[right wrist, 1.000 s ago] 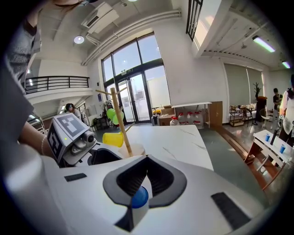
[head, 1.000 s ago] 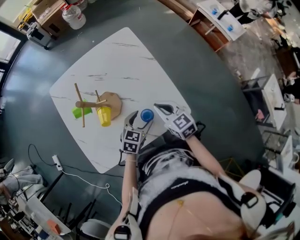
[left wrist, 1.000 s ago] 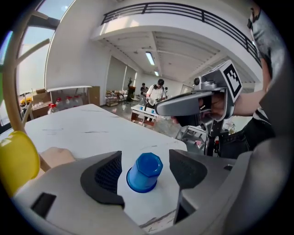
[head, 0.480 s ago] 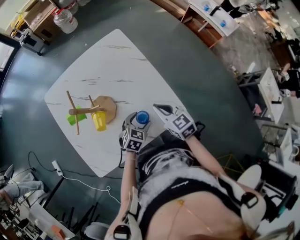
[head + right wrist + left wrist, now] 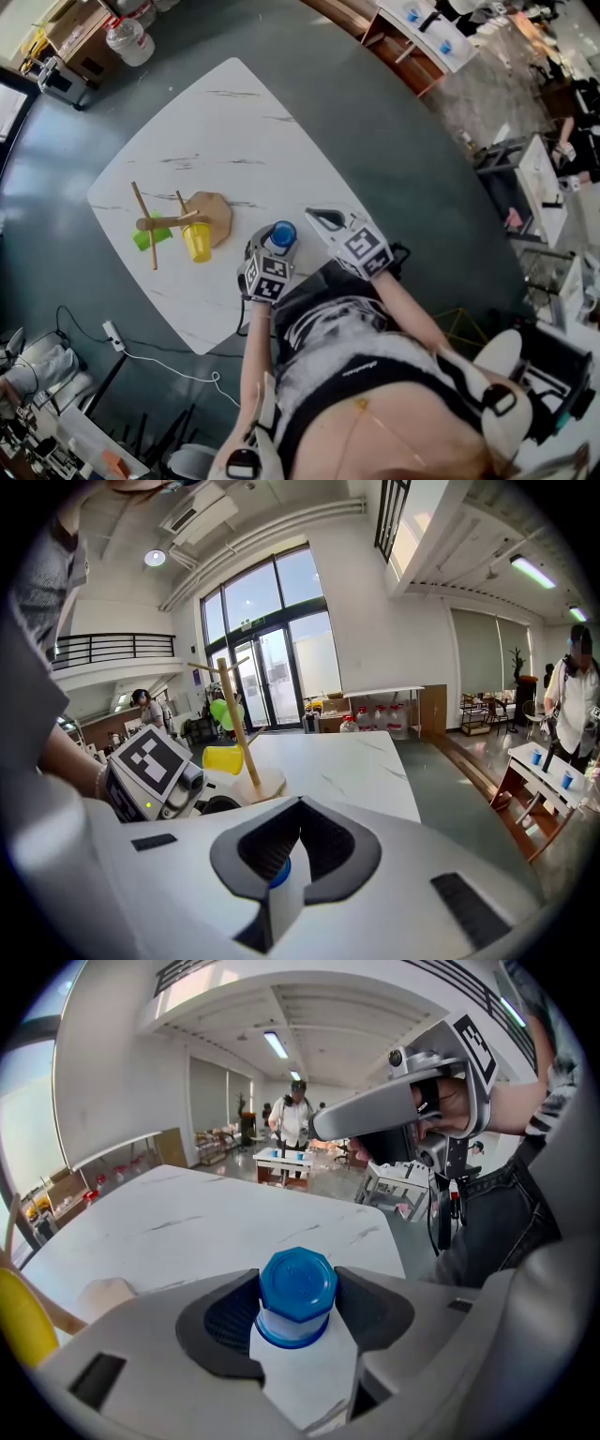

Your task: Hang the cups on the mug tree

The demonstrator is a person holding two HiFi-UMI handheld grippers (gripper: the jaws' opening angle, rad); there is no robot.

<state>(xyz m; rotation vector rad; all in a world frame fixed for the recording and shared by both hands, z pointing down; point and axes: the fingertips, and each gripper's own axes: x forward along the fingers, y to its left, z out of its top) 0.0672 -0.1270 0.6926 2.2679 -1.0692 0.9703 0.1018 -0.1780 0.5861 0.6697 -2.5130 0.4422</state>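
Observation:
A blue cup [image 5: 283, 232] stands upside down near the table's near edge. My left gripper [image 5: 278, 240] is around it, jaws closing. In the left gripper view both pads [image 5: 230, 1321] meet the blue cup [image 5: 297, 1296] at its sides. My right gripper [image 5: 317, 218] hovers just right of the cup, shut and empty. Through its tips a sliver of the blue cup [image 5: 278, 872] shows. The wooden mug tree [image 5: 214, 212] stands left of the cup. A yellow cup [image 5: 197, 242] and a green cup [image 5: 146, 234] hang on it.
The white marble table [image 5: 234, 131] ends just below the blue cup, against the person's body. A water bottle [image 5: 129, 39] and boxes stand on the floor far left. A power strip with cable [image 5: 112, 326] lies on the floor. A person [image 5: 295, 1115] stands far off.
The left gripper has crept forward and its jaws have drawn in round the blue cup. The right gripper has kept its place. The cup still rests on the table.

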